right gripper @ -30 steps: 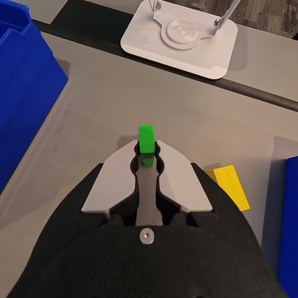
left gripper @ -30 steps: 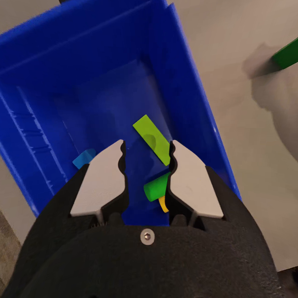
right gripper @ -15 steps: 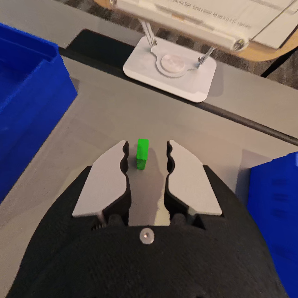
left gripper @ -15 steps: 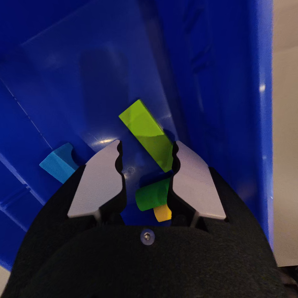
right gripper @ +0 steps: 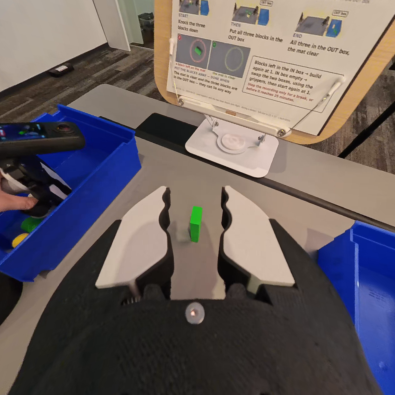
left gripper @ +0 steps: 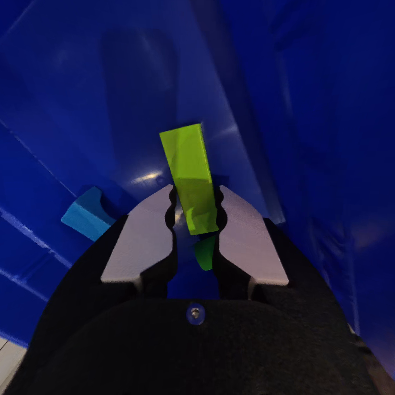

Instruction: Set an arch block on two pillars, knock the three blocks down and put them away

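Note:
In the left wrist view my left gripper point(left gripper: 196, 192) is deep inside a blue bin point(left gripper: 299, 106), its jaws closed against the sides of a flat lime-green block point(left gripper: 188, 171). A dark green cylinder point(left gripper: 205, 254) lies under it and a light blue arch block point(left gripper: 85, 215) lies to the left. In the right wrist view my right gripper point(right gripper: 195, 192) is open and empty, held above the grey mat point(right gripper: 149, 171). A green pillar block point(right gripper: 196, 223) stands upright on the mat beyond the fingertips, apart from them.
The left bin point(right gripper: 96, 203) sits at the mat's left with the left gripper point(right gripper: 42, 192) and a hand in it, plus green point(right gripper: 30, 224) and yellow point(right gripper: 20, 239) blocks. A second blue bin point(right gripper: 374, 277) is at the right. An instruction board on a white stand point(right gripper: 233, 154) is behind. Across from one pair of fingers to the other is roughly 35 centimetres. The dark green cylinder point(left gripper: 205, 254) is closer to my left gripper, around 6 centimetres from its tips; the right tips are 35 centimetres off. The light blue arch block point(left gripper: 85, 215) is closer to my left gripper, around 8 centimetres from its tips; the right tips are 40 centimetres off.
My left gripper dropped deeper into the bin and its jaws narrowed onto the lime block. My right gripper opened, let go of the green block and pulled back and up.

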The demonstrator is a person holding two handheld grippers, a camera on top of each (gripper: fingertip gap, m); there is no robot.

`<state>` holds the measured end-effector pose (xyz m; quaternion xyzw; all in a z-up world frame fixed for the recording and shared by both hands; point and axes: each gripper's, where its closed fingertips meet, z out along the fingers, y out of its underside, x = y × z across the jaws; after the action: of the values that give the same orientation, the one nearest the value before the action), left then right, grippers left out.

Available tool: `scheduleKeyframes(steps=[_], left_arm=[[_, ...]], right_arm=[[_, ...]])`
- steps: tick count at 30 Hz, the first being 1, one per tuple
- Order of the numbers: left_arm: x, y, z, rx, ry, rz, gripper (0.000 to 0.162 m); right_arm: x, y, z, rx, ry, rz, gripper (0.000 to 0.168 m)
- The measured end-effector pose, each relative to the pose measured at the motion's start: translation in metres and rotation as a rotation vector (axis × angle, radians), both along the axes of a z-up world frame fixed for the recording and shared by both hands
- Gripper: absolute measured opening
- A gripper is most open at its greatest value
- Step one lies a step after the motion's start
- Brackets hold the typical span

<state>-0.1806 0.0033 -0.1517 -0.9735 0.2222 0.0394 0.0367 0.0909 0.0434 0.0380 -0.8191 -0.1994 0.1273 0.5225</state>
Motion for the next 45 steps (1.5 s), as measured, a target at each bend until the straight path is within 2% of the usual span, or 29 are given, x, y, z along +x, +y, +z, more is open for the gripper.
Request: scheduleKeyframes(steps=[4,8,11,15,17,20,24,25,26,28,30,32,34,37,39,42,45], left_arm=[[-0.009,0.008,0.033,0.122,-0.082,0.025,0.034],[0.004,0.006,0.092,0.305,-0.297,0.000,0.035],[0.026,0.003,0.145,0.507,-0.385,-0.095,0.034],[0.084,-0.013,0.205,0.744,-0.513,-0.286,0.034],[0.111,-0.024,0.219,0.793,-0.540,-0.369,0.034],[0.137,-0.032,0.224,0.843,-0.512,-0.442,0.034],[0.167,-0.041,0.218,0.835,-0.517,-0.545,0.034],[0.173,-0.043,0.216,0.834,-0.521,-0.567,0.034],[0.177,-0.042,0.216,0.847,-0.516,-0.579,0.034],[0.178,-0.038,0.219,0.901,-0.492,-0.563,0.031],[0.175,-0.036,0.220,0.936,-0.476,-0.531,0.048],[0.167,-0.035,0.221,0.934,-0.434,-0.511,0.060],[0.161,-0.038,0.223,0.924,-0.442,-0.499,0.058],[0.154,-0.041,0.230,0.918,-0.487,-0.457,0.056],[0.149,-0.041,0.233,0.920,-0.499,-0.438,0.054],[0.144,-0.042,0.234,0.916,-0.503,-0.424,0.052],[0.142,-0.040,0.231,0.906,-0.494,-0.414,0.051]], right_arm=[[-0.014,-0.004,0.002,-0.002,0.058,0.070,0.047],[-0.042,-0.013,0.007,-0.022,0.188,0.206,0.047],[-0.073,-0.031,0.014,-0.108,0.395,0.368,0.047],[-0.100,-0.058,0.042,-0.199,0.742,0.570,0.047],[-0.106,-0.065,0.048,-0.224,0.812,0.615,0.047],[-0.109,-0.067,0.045,-0.235,0.784,0.602,0.044],[-0.106,-0.067,0.050,-0.236,0.836,0.607,0.045],[-0.106,-0.069,0.050,-0.254,0.844,0.626,0.038],[-0.105,-0.070,0.048,-0.267,0.830,0.642,0.023],[-0.099,-0.068,0.044,-0.261,0.765,0.643,0.017],[-0.086,-0.064,0.046,-0.193,0.672,0.605,0.017],[-0.059,-0.049,0.049,-0.079,0.555,0.478,0.017],[-0.025,-0.030,0.040,-0.004,0.372,0.307,0.017],[0.022,-0.004,0.005,-0.030,0.132,0.097,0.017],[0.038,0.008,-0.022,-0.096,0.046,0.040,0.017],[0.048,0.027,-0.056,-0.137,-0.024,-0.012,0.017],[0.046,0.037,-0.087,-0.219,-0.006,-0.030,0.017]])
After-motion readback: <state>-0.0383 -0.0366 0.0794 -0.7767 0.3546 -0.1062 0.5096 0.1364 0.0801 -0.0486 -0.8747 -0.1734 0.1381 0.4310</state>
